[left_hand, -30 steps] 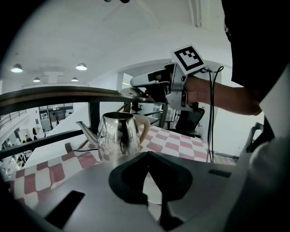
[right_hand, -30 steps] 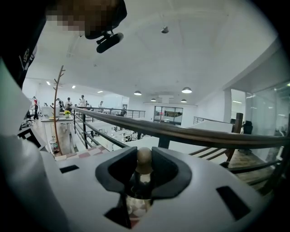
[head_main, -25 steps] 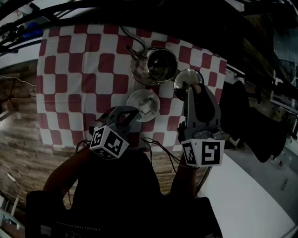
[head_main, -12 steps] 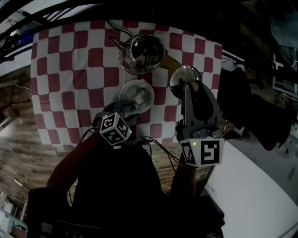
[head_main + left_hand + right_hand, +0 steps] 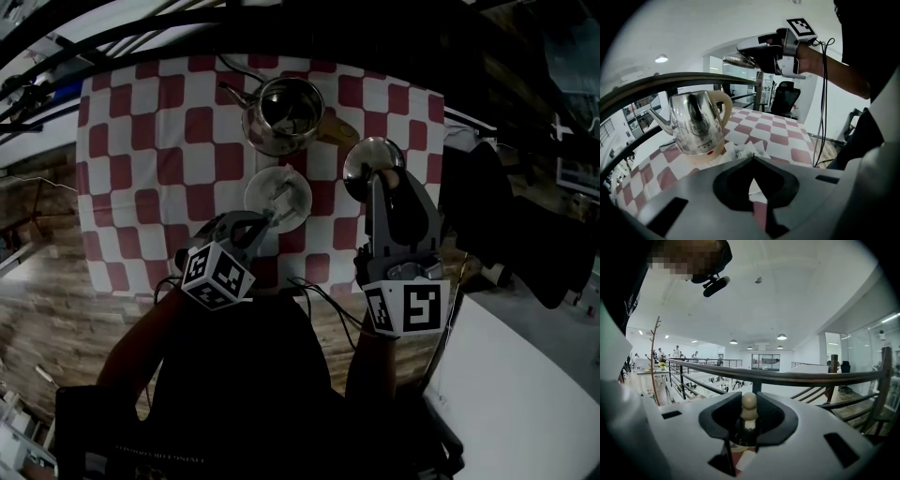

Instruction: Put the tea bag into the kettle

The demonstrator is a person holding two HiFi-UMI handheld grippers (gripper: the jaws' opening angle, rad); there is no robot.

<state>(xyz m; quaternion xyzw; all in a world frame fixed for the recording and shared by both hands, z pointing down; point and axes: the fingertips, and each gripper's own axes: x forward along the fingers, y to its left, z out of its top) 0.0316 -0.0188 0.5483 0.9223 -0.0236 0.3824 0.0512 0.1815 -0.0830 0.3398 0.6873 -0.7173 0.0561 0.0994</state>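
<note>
A steel kettle (image 5: 284, 112) (image 5: 696, 124) stands open on the checked cloth. Just in front of it is a white plate (image 5: 253, 187) holding the crumpled white tea bag (image 5: 283, 194) (image 5: 745, 150). My left gripper (image 5: 269, 217) (image 5: 751, 158) reaches onto the plate's near side. Its jaws have just closed, and their tips meet on the tea bag's near edge. To the right of the kettle my right gripper (image 5: 382, 178) (image 5: 749, 416) (image 5: 754, 47) is shut on the knob (image 5: 749, 404) of the kettle lid (image 5: 373, 167) (image 5: 739, 60), holding it in the air.
The red-and-white checked cloth (image 5: 141, 141) covers the table top. Wooden floor (image 5: 56, 309) lies to the left and a white surface (image 5: 506, 394) at the lower right. A dark chair (image 5: 487, 225) stands at the right, and a dark railing (image 5: 787, 378) runs beyond the table.
The left gripper pushed in toward the plate half a second ago, then drew back a little with its tips at the tea bag. The right gripper still holds the lid beside the kettle.
</note>
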